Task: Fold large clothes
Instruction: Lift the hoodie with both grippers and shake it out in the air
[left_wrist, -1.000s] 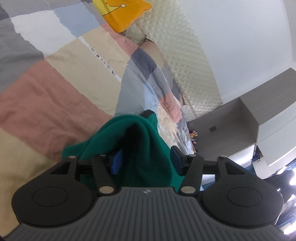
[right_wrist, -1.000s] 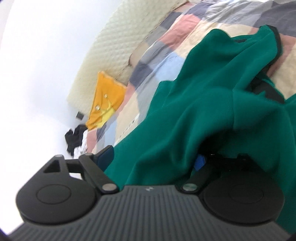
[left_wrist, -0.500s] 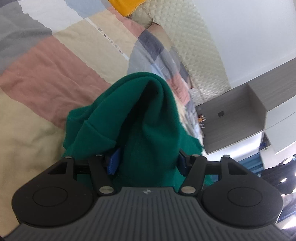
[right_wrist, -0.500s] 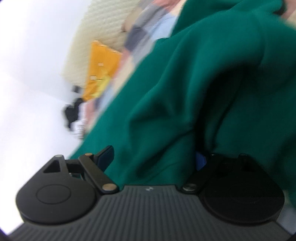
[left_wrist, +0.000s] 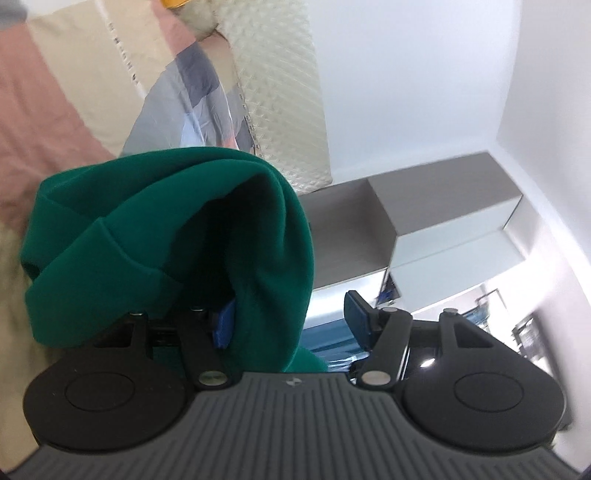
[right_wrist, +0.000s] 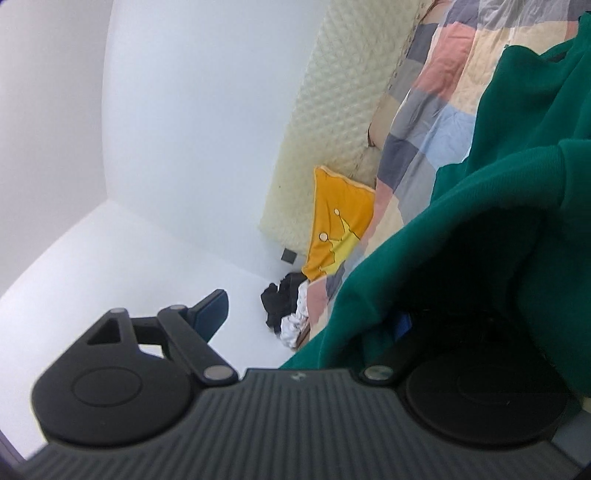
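Left gripper (left_wrist: 291, 317): jaws spread wide, green garment (left_wrist: 166, 236) draped over the left finger only, raised above the patchwork bed (left_wrist: 55, 103). Right gripper (right_wrist: 310, 321): jaws spread, the garment covering its right finger. An orange pillow (right_wrist: 340, 221) lies against the quilted headboard (right_wrist: 332, 129).

Green garment (left_wrist: 155, 236) is reading as thick matt fleece-like knit cloth, soft folds, no sheen. Left gripper (left_wrist: 291, 317) and right gripper (right_wrist: 314, 321) are showing matt black plastic linkages, ribbed grey plastic bodies, small shiny metal pivot pins, blue pads (left_wrist: 356, 314) looking rubbery. Patchwork quilt (left_wrist: 55, 96) is looking like thin wrinkled woven cotton. Headboard (right_wrist: 332, 110) is showing cream quilted padding, diamond-textured. Yellow cushion (right_wrist: 340, 225) is smooth cloth. Cabinet (left_wrist: 417, 199) is looking matt grey laminate.
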